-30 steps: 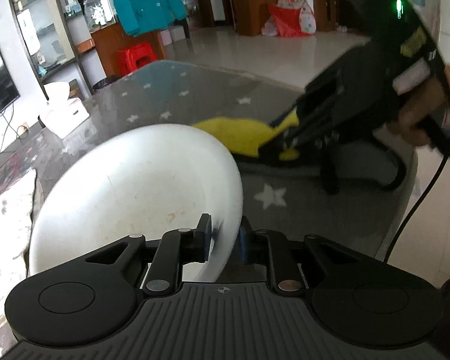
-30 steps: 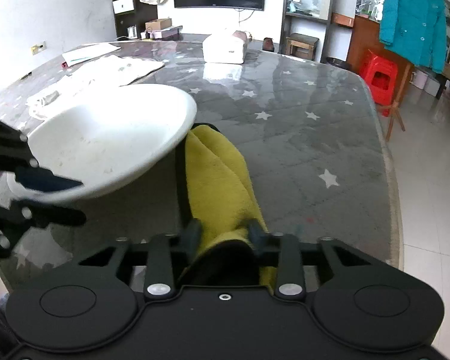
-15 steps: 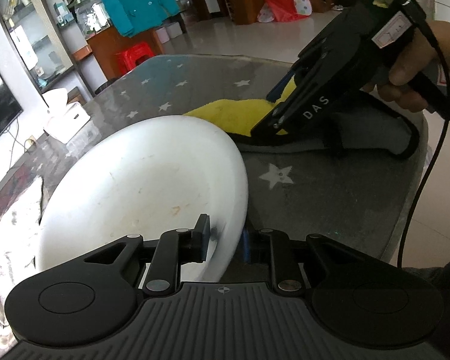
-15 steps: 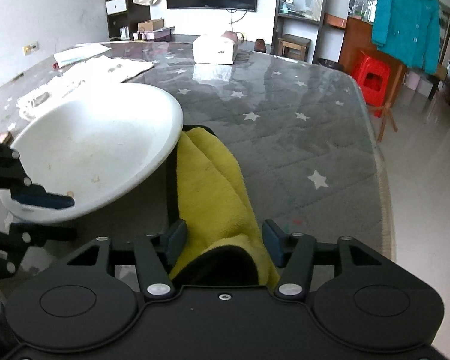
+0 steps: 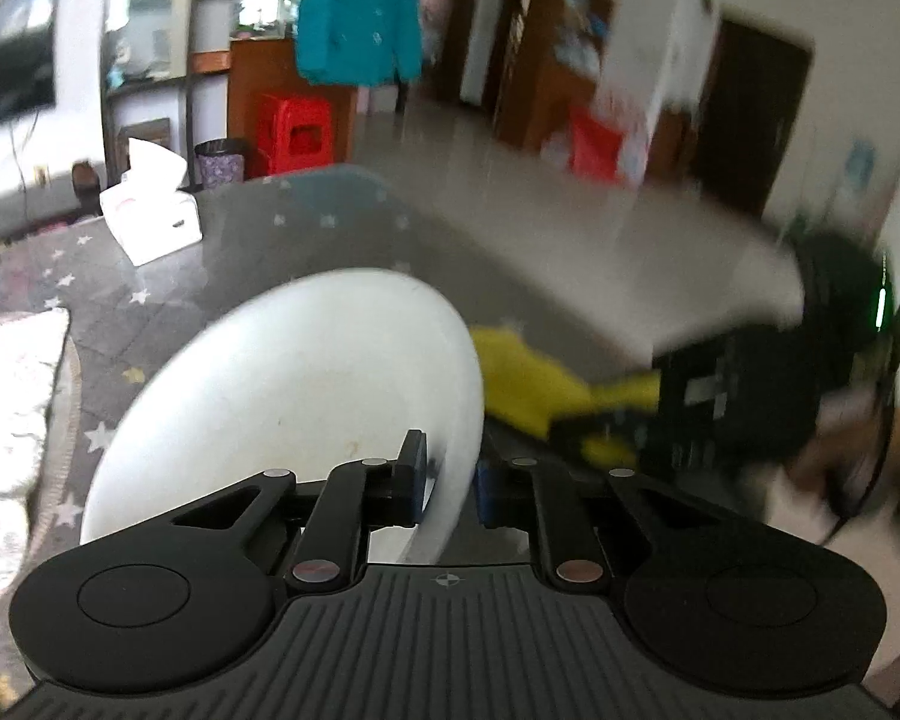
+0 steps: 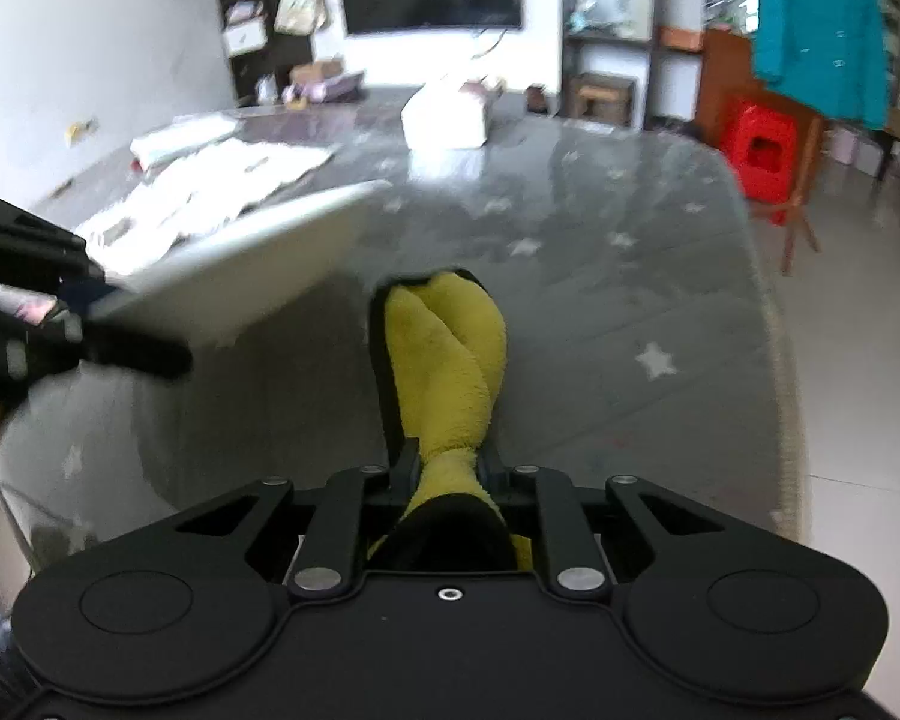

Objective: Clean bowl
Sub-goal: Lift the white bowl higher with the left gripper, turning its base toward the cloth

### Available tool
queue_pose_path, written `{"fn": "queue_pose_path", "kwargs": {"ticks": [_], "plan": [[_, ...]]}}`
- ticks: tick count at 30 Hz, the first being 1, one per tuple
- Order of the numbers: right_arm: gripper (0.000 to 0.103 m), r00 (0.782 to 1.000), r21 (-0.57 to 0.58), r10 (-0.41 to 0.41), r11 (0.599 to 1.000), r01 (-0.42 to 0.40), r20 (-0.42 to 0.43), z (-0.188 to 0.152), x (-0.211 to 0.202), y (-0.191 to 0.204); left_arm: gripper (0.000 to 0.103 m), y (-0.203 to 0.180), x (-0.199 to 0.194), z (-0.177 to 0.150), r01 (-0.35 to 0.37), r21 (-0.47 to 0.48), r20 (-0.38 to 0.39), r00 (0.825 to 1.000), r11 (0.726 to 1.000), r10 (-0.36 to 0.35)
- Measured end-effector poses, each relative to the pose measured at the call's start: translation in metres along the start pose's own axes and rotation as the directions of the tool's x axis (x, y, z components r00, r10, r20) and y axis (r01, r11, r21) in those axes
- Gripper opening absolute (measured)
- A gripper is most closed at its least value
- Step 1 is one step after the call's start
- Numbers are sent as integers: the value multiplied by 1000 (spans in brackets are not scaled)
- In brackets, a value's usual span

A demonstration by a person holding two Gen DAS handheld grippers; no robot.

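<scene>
Both jaws clamped | left gripper (image 5: 448,474): bowl (image 5: 306,396) rim (tilted) | right gripper (image 6: 448,468): yellow cloth (image 6: 450,360)

right tongs (image 6: 447,468) now pinching yellow cloth (image 6: 450,354) — bowl (image 5: 306,402) lifted, tilted

A shallow white bowl (image 5: 306,396) with faint brown smears inside tilts steeply, its rim pinched between the left gripper's (image 5: 447,480) pads, while a folded yellow cloth (image 6: 444,360) extends forward from the right gripper's (image 6: 447,468) clamped pads.
</scene>
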State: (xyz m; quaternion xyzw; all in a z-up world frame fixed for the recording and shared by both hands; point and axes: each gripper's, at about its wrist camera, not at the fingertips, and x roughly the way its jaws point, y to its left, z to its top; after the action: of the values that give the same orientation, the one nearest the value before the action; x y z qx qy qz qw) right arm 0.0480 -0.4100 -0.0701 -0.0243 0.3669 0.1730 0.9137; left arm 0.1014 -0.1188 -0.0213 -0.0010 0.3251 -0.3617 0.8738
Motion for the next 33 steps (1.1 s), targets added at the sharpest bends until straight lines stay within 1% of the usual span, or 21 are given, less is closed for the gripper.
{"fn": "queue_pose_path", "kwargs": {"ticks": [3,5,8,13,16,18,20,21,23,27,29,31,33], "plan": [[19,999,32,-15,999,13,44,1,-14,-3,13,8,-11,10,54,-74,52,997,996,-51],[19,997,46,-19,999,16,70,2,-22,-4,13,14,-17,15,107,-130,86,992,986,-96],[19,994,52,-18,999,13,105,6,-30,-2,13,15,-24,21,131,-147,108,987,981,-115],[19,985,52,21,998,-31,173,18,-43,4,10,22,-42,34,152,-170,150,981,974,-127],[19,974,38,63,997,-73,218,29,-50,12,10,37,-56,36,190,-222,195,970,956,-147],[19,966,30,86,995,-96,244,35,-52,16,10,48,-64,34,195,-258,223,965,946,-138],[19,953,17,121,991,-131,278,43,-54,23,10,60,-73,32,197,-296,246,961,935,-125],[19,947,12,138,989,-148,291,46,-55,26,10,62,-76,32,194,-303,250,961,933,-119],[19,929,7,187,980,-199,319,55,-55,31,10,69,-85,32,163,-308,257,963,937,-83],[19,893,-8,250,964,-266,374,71,-54,41,11,75,-93,33,155,-304,253,964,940,-77],[19,873,-11,279,954,-299,401,79,-53,43,11,78,-98,35,136,-298,247,967,945,-61],[19,857,-14,303,945,-327,418,85,-52,45,13,81,-103,37,112,-288,244,969,951,-40],[19,836,-21,335,932,-362,434,93,-48,48,14,85,-104,37,107,-288,241,970,952,-36]]}}
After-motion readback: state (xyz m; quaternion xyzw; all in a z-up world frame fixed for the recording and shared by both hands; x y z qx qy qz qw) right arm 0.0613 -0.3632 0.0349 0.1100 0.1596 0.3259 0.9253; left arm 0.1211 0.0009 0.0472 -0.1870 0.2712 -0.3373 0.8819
